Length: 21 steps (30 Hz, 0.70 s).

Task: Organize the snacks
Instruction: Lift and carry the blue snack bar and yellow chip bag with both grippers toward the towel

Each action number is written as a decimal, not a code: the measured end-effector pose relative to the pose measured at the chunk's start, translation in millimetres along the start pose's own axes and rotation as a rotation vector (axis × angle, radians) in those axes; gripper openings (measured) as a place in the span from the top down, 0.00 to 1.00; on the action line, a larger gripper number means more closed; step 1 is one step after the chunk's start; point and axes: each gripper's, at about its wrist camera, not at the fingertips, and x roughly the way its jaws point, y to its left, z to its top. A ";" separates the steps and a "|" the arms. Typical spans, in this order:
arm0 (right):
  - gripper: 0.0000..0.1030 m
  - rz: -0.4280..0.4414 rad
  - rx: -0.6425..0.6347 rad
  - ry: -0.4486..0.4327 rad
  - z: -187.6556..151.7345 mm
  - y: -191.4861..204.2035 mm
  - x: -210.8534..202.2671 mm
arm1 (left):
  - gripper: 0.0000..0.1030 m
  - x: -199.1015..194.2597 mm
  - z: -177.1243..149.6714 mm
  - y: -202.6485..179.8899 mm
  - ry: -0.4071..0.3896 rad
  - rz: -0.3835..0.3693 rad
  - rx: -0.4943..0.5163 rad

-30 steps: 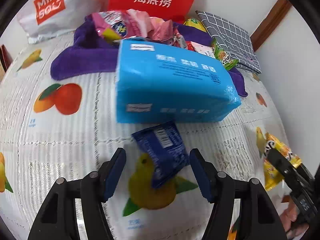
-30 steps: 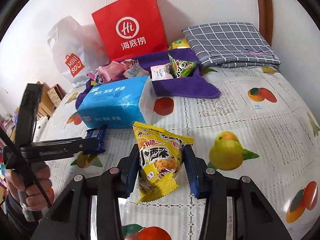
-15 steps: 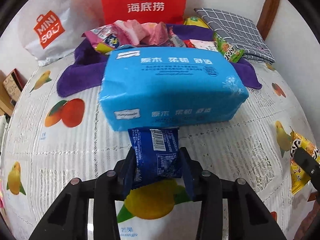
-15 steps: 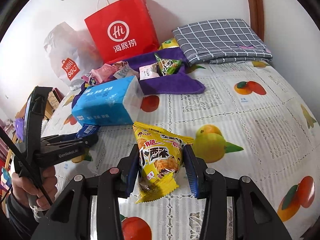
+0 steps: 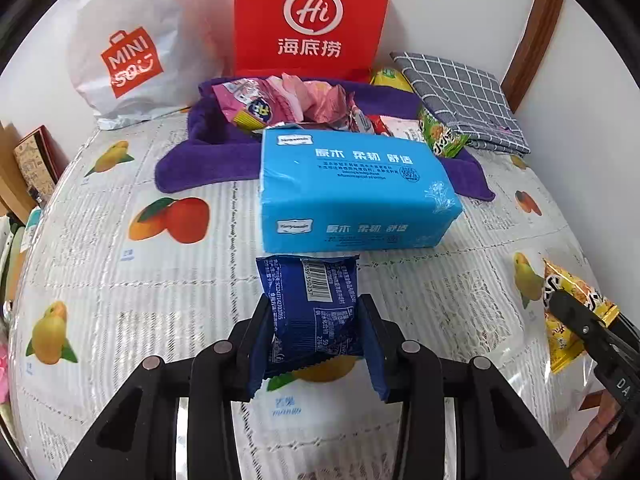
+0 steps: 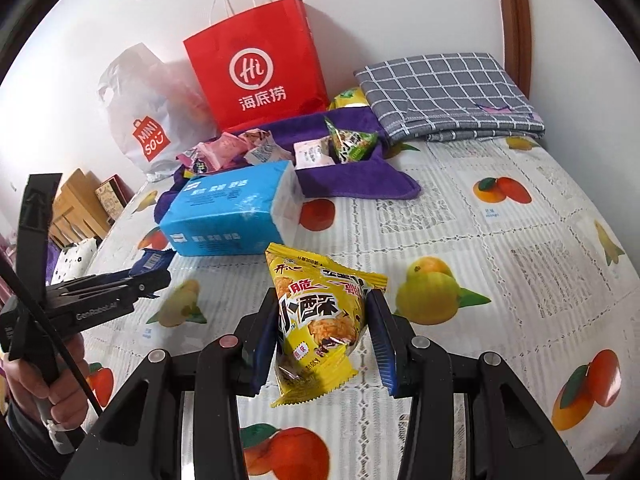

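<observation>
Crinkly blue packet (image 5: 314, 312), yellow pouch (image 6: 320, 320)

blue snack packet (image 5: 312, 312): glossy crinkled foil
yellow snack bag (image 6: 320, 320): shiny plastic film
tissue pack (image 5: 352, 188): smooth plastic wrap
purple towel (image 5: 192, 164): matt plush cloth
red bag (image 6: 256, 64): matt paper

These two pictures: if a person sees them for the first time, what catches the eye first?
Probably the red paper bag standing against the wall, and the blue tissue pack lying in front of it on the fruit-print tablecloth. Close to each camera, the left hand-held gripper pinches a dark blue snack packet, and the right hand-held gripper pinches a yellow snack bag.
</observation>
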 end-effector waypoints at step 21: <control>0.59 0.002 -0.007 -0.051 8.9 39.0 -35.5 | 0.62 -50.7 -4.1 18.1 -0.077 -0.041 0.007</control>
